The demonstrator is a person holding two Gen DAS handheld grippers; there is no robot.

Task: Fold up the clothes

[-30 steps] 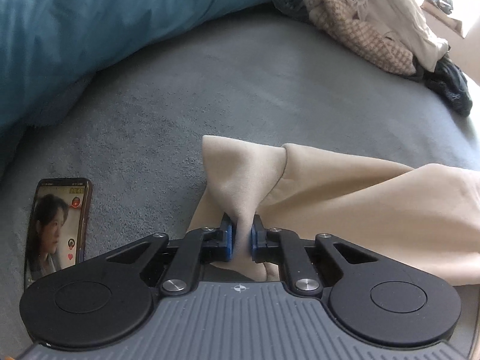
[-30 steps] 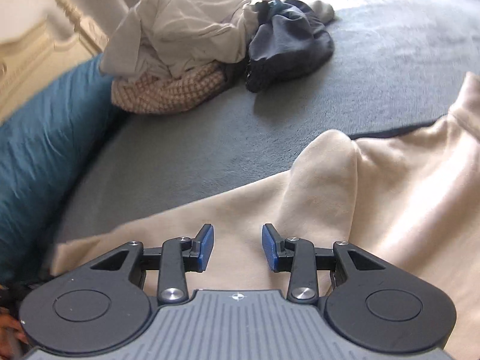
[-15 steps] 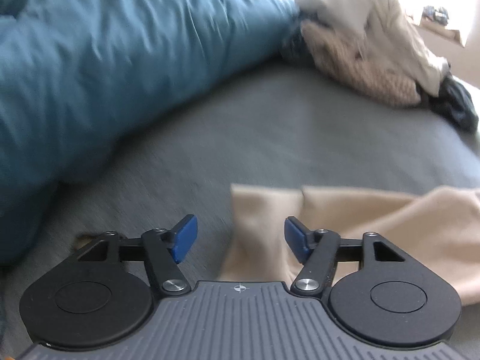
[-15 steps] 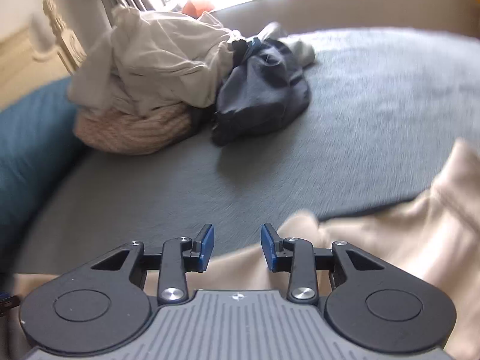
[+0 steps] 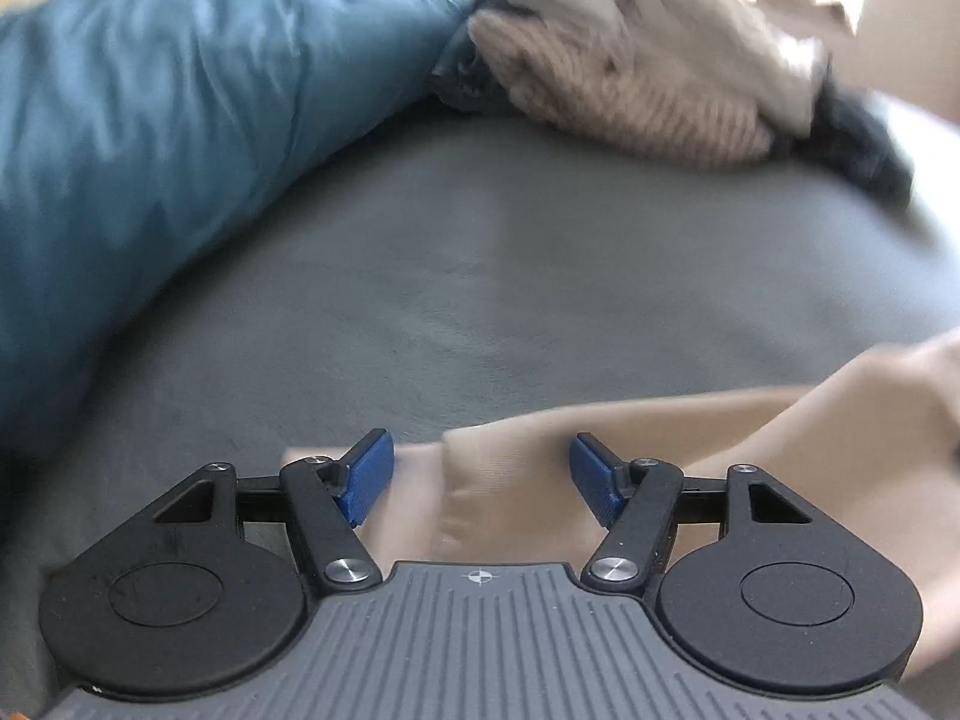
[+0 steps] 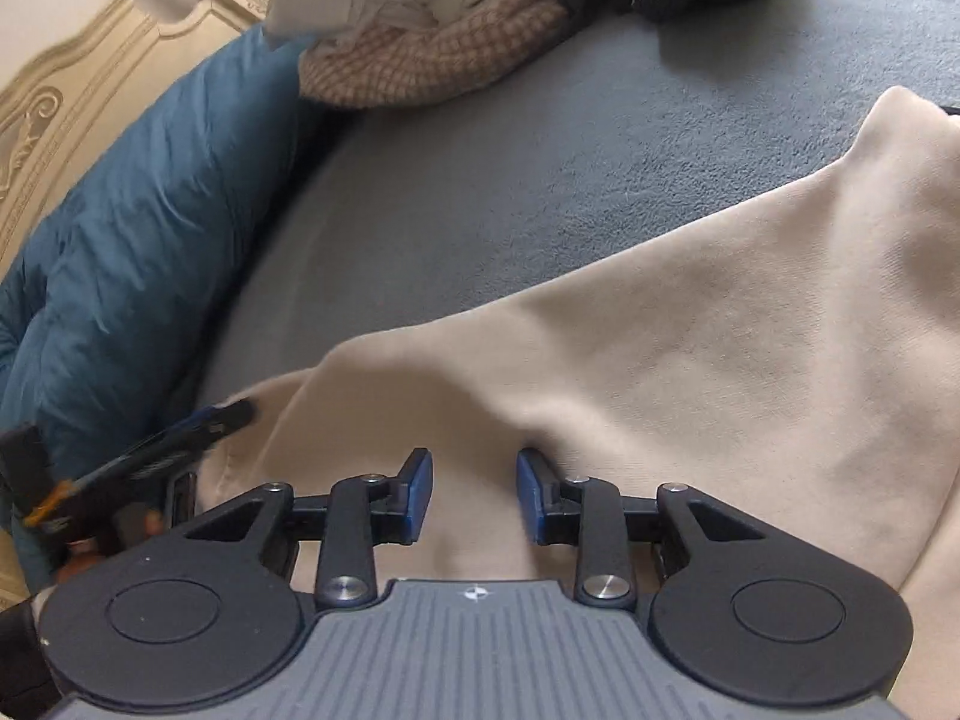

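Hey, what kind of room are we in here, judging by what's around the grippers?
Most likely a bedroom. The work surface looks like a bed with a grey cover, a carved cream headboard stands behind a teal duvet, and a pile of unfolded clothes waits beyond the beige garment.
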